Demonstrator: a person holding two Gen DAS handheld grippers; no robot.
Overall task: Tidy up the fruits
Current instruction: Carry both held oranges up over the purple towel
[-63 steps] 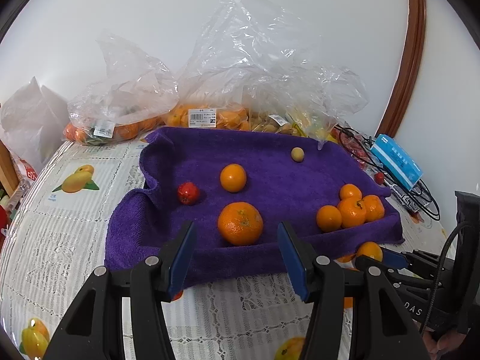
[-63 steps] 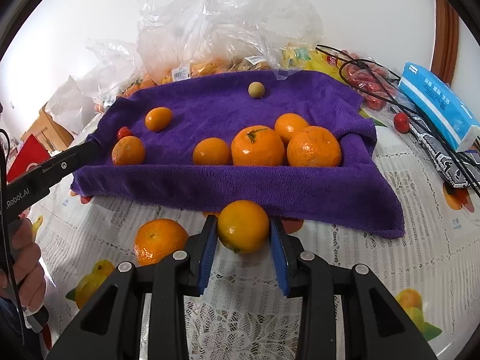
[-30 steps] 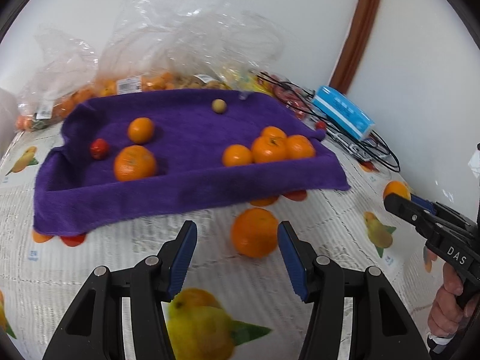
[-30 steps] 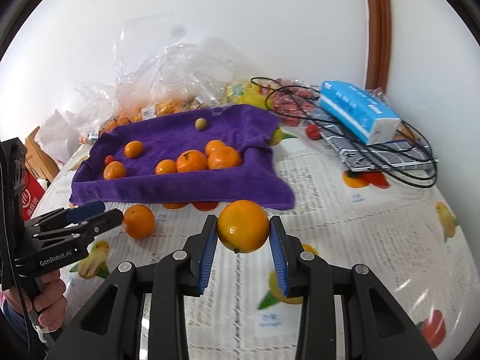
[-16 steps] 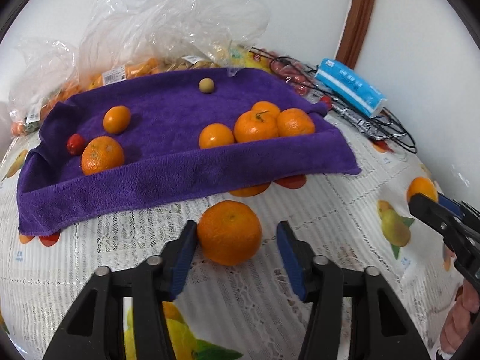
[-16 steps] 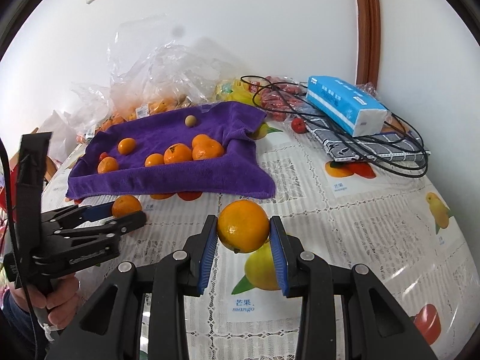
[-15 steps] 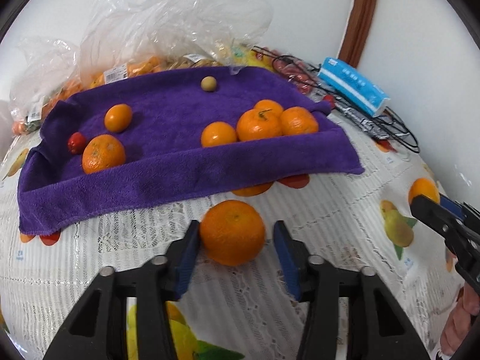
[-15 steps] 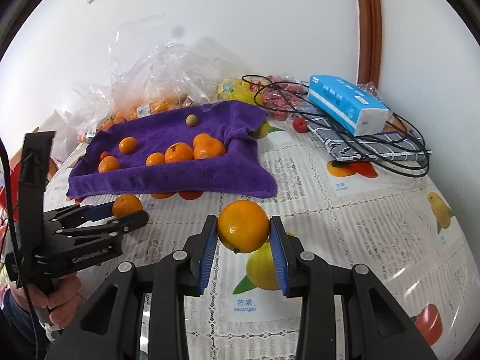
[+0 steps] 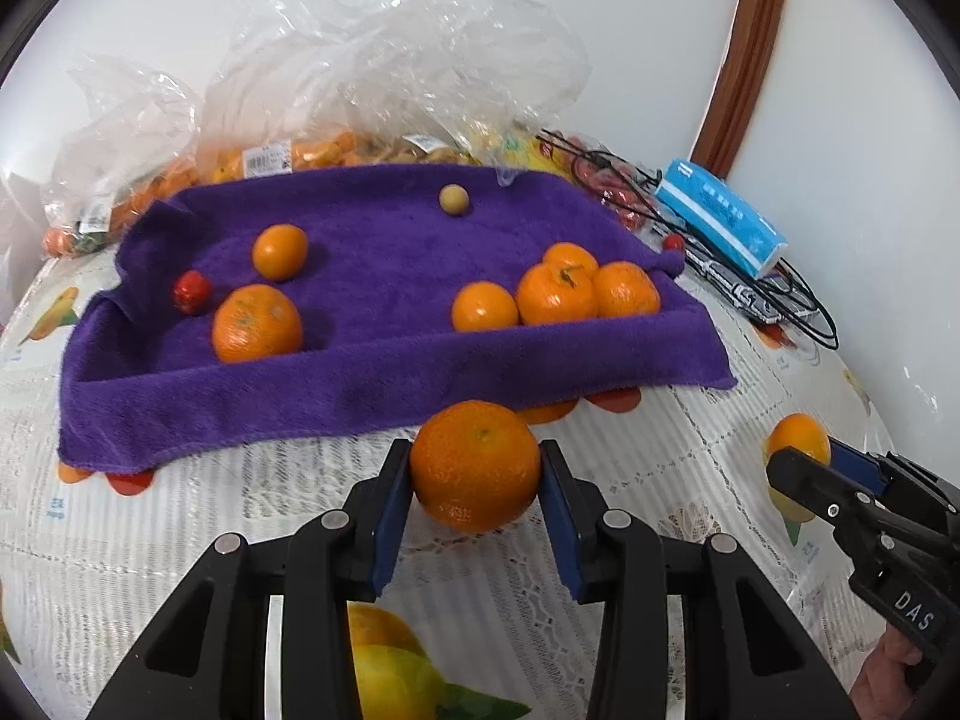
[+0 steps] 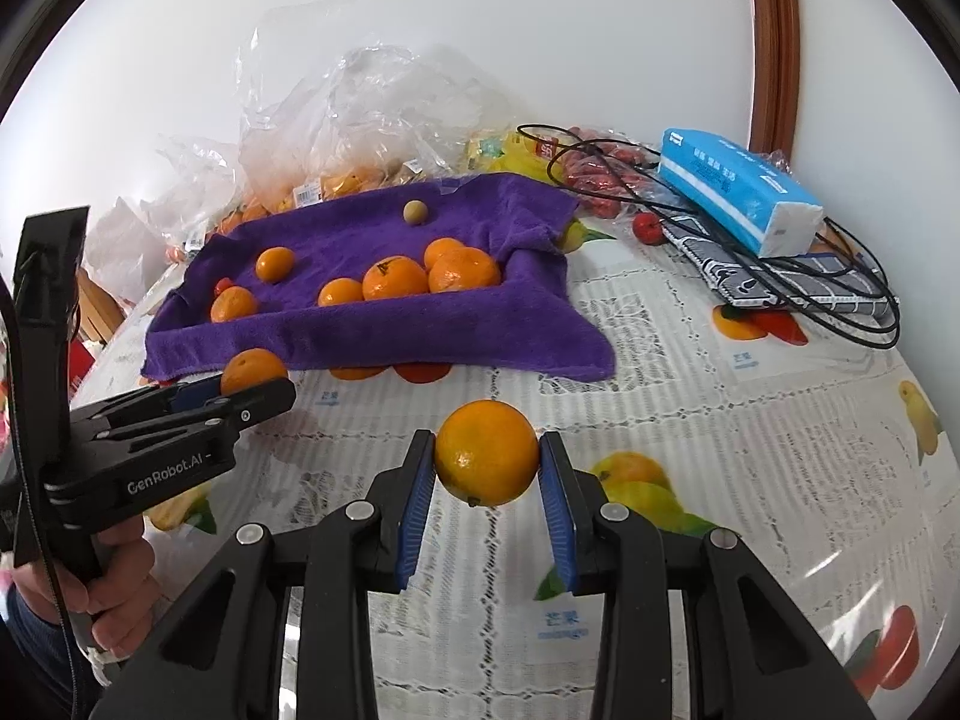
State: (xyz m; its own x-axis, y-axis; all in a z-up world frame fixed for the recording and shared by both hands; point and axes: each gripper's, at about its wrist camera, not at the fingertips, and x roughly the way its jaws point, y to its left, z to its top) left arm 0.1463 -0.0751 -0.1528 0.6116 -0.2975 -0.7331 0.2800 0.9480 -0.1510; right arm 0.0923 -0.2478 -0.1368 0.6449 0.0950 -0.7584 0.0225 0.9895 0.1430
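Left gripper [image 9: 475,487] fingers now closing onto tangerine [image 9: 475,463]; right gripper [image 10: 486,483] clamping orange [image 10: 486,461].

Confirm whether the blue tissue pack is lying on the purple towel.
No: the blue tissue pack rests on cables right of the purple towel.

Clear plastic bags [image 9: 384,54], crumpled, stand against the white wall [image 10: 480,12] at the table's far edge. A blue tissue pack [image 10: 735,198] lies at the far right, resting on black cables [image 10: 840,300] and a striped cloth [image 10: 774,279]. A lace tablecloth [image 10: 690,420] printed with fruit covers the table; brown trim [image 9: 747,54] runs up the wall.
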